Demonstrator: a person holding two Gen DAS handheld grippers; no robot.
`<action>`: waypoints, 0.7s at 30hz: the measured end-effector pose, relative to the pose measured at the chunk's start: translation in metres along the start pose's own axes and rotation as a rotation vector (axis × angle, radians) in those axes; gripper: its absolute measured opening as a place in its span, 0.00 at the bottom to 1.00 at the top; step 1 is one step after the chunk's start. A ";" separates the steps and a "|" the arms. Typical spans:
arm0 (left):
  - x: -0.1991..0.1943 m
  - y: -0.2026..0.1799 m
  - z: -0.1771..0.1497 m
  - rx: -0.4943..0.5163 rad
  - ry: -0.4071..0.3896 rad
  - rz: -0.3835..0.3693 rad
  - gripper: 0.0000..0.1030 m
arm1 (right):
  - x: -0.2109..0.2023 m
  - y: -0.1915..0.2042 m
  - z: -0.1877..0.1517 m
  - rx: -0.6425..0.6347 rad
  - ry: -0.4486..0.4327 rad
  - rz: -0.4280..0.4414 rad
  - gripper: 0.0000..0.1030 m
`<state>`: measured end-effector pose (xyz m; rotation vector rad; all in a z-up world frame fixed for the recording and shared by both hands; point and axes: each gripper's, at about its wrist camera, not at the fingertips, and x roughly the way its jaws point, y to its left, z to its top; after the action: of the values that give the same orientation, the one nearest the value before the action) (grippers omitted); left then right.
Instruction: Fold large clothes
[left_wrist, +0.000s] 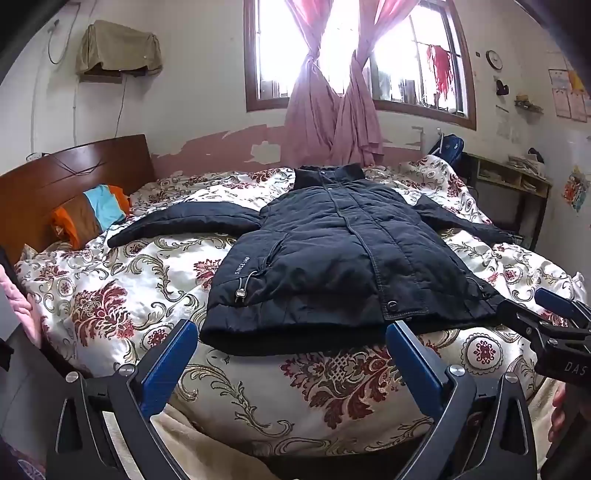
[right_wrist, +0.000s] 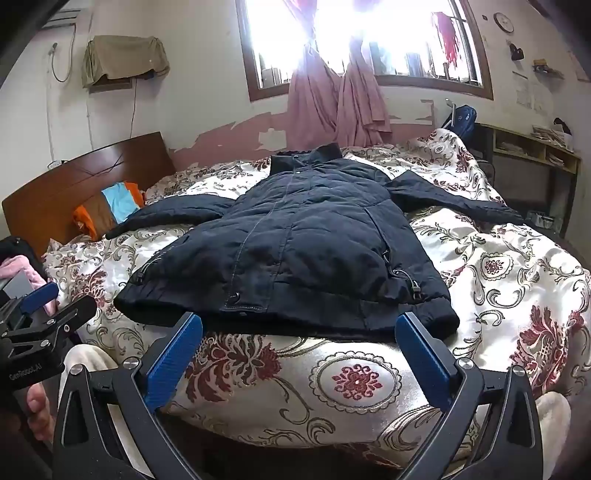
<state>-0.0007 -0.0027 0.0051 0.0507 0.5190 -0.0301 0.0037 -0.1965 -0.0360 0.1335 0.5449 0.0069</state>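
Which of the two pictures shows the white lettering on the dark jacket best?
The left wrist view. There the lettering on the jacket faces the camera, and "SINCE" can be read. In the right wrist view the jacket shows it only as faint specks along its edge, unreadable.

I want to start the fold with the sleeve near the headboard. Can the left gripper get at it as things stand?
Probably yes. The left gripper is open and empty at the jacket hem, and that sleeve lies flat on the quilt with nothing on it or across the way.

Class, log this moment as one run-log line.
jacket flat, unfolded on bed | left tongs open, empty | right tongs open, empty
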 end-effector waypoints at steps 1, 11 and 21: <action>0.000 0.000 -0.001 0.004 -0.001 -0.001 1.00 | -0.001 0.001 -0.001 0.001 0.000 0.000 0.99; 0.000 0.002 0.000 0.003 -0.006 -0.003 1.00 | 0.001 -0.002 0.001 0.003 0.003 0.003 0.99; 0.000 0.002 0.000 0.003 -0.008 -0.002 1.00 | 0.000 -0.002 0.001 0.004 0.007 0.004 0.99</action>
<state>-0.0006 -0.0006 0.0048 0.0532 0.5113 -0.0333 0.0047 -0.1984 -0.0353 0.1390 0.5514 0.0103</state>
